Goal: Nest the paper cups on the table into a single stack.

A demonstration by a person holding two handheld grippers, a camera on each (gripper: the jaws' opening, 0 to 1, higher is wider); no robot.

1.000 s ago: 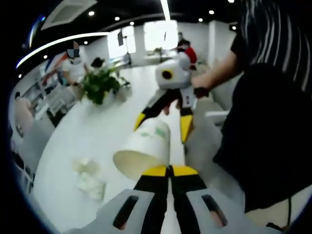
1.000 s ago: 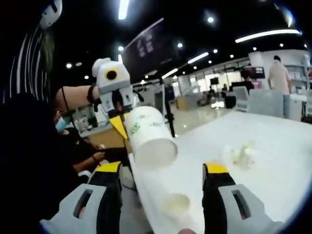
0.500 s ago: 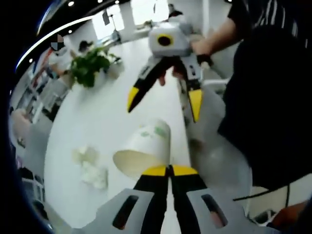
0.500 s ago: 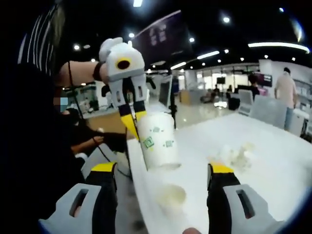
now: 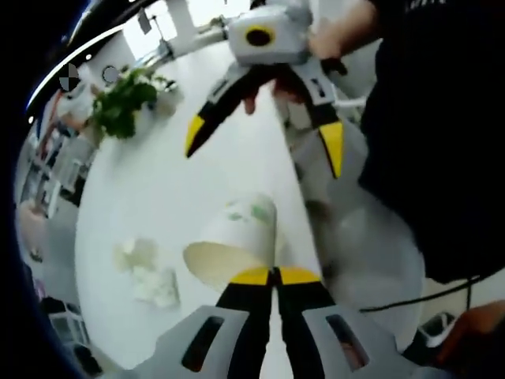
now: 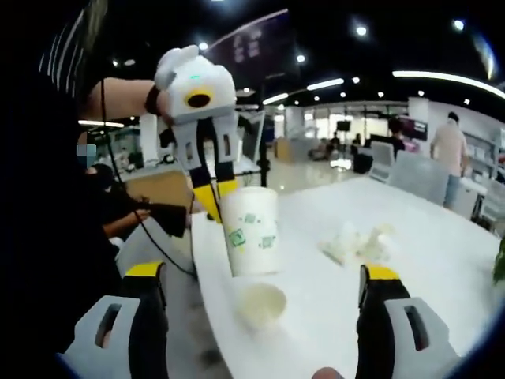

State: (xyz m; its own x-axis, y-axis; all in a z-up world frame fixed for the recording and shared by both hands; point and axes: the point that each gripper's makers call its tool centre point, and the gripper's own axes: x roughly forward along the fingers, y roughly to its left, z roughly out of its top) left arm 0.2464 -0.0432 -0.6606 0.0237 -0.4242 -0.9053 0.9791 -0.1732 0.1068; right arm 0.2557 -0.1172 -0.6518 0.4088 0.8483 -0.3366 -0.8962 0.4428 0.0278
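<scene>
The left gripper [image 5: 275,272] is pinching the rim of a paper cup [image 5: 234,241] with its jaws tight together. A second ago the cup was lying sideways; now it is hanging mouth down above a second cup [image 6: 261,304] sitting on the white table [image 6: 442,260]. The right gripper [image 6: 260,272] is waiting with its jaws wide apart, and they are farther apart than before.

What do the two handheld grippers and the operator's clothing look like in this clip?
Both grippers share one build: a pale grey body with slotted shoulders and black fingers tipped yellow. The right gripper and the left gripper each carry a rounded white housing. The person wears a dark top, striped white near the shoulder, and a dark wristband with a thin black cable.
</scene>
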